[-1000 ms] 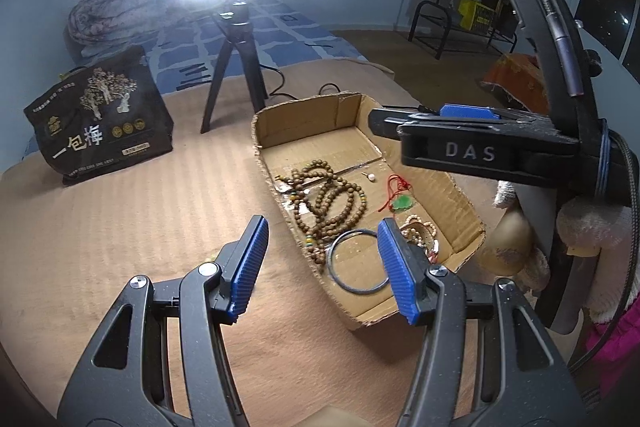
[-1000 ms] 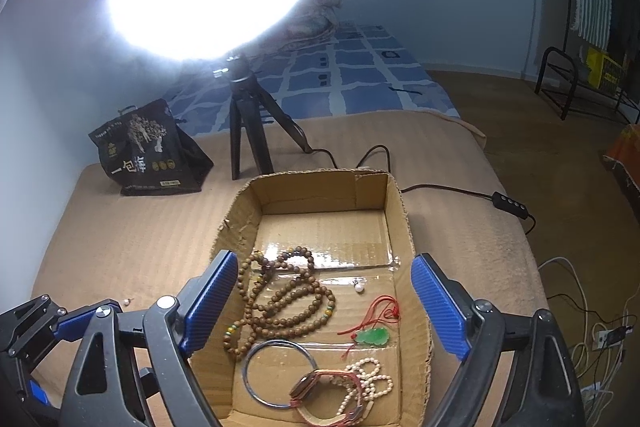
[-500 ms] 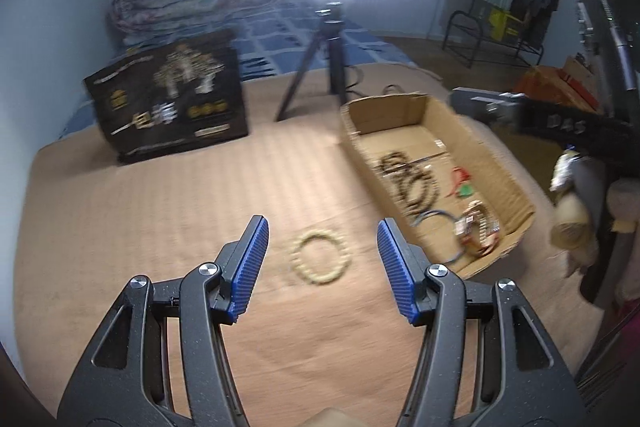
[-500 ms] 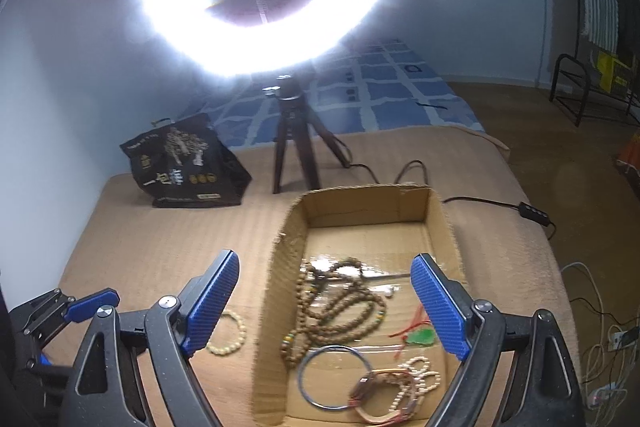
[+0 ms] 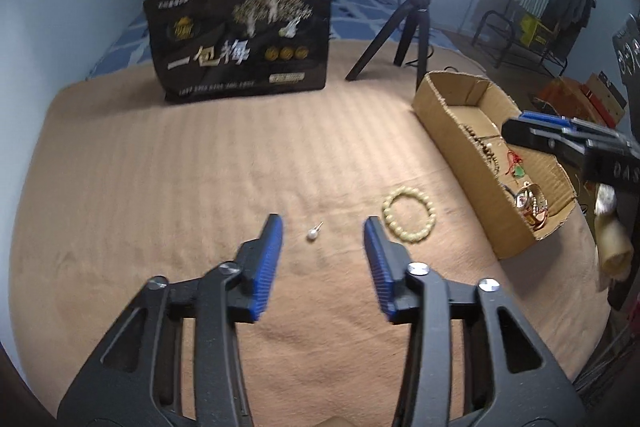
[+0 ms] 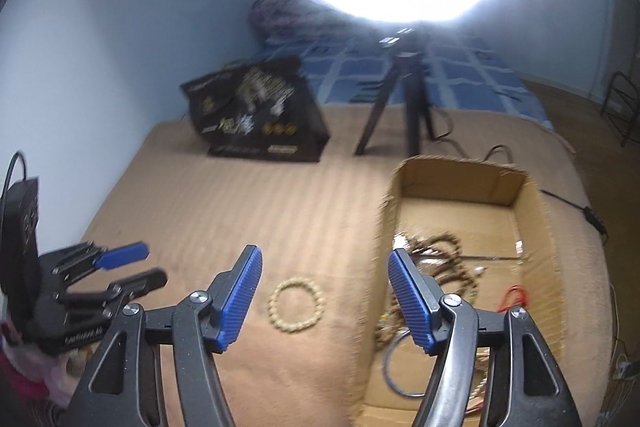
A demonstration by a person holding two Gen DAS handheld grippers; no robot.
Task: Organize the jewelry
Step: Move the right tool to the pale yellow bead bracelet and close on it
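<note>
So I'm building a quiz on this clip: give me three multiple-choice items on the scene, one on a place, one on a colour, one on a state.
1. Where does the pale bead bracelet lie?
A. inside the box
B. on the tan cover, outside the box
C. on the black bag

2. What colour are the pads of the left hand-held gripper?
A. red
B. green
C. blue

3. What is between the left hand-held gripper's jaws?
A. nothing gripped; the pearl stud lies on the cover beyond them
B. the bracelet
C. a green pendant

Answers:
1. B: the bracelet sits on the tan cover beside the cardboard box, apart from it.
2. C: both ribbed pads are blue.
3. A: the jaws are closing with a bare gap, and the pearl stud rests untouched ahead of the tips.
</note>
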